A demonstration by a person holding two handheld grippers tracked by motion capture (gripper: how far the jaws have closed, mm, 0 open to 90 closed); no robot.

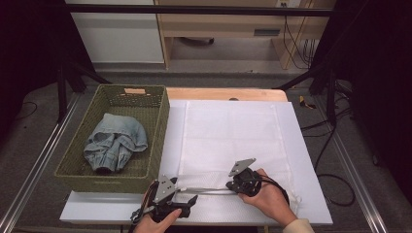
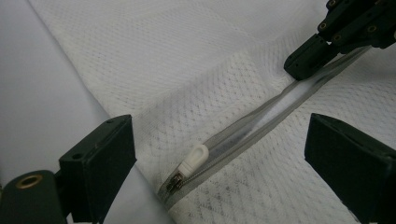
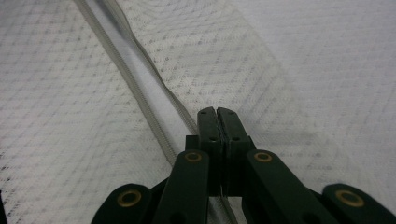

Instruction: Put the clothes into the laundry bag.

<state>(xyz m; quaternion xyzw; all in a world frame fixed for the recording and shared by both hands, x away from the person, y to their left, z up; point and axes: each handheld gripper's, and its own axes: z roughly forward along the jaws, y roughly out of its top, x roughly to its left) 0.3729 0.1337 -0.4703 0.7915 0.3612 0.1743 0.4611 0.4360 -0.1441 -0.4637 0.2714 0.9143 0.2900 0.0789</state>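
Note:
A white mesh bag (image 1: 233, 131) lies flat on the table, its zipper (image 1: 206, 190) running along the near edge. In the left gripper view the white zipper pull (image 2: 194, 158) sits at the zipper's end, between the wide-apart jaws of my left gripper (image 2: 224, 149), which touch nothing. My right gripper (image 3: 217, 114) is shut on the zipper's edge (image 3: 140, 88) farther along; the tape runs in between its pressed jaws. The zipper looks partly parted between the two grippers. In the high view my left gripper (image 1: 192, 200) and right gripper (image 1: 228, 185) face each other.
A green woven basket (image 1: 163, 126) stands left of the bag with folded blue jeans (image 1: 116, 141) inside. A white board (image 1: 301, 204) covers the table under the bag, and a wooden strip (image 1: 223, 93) shows at the far edge.

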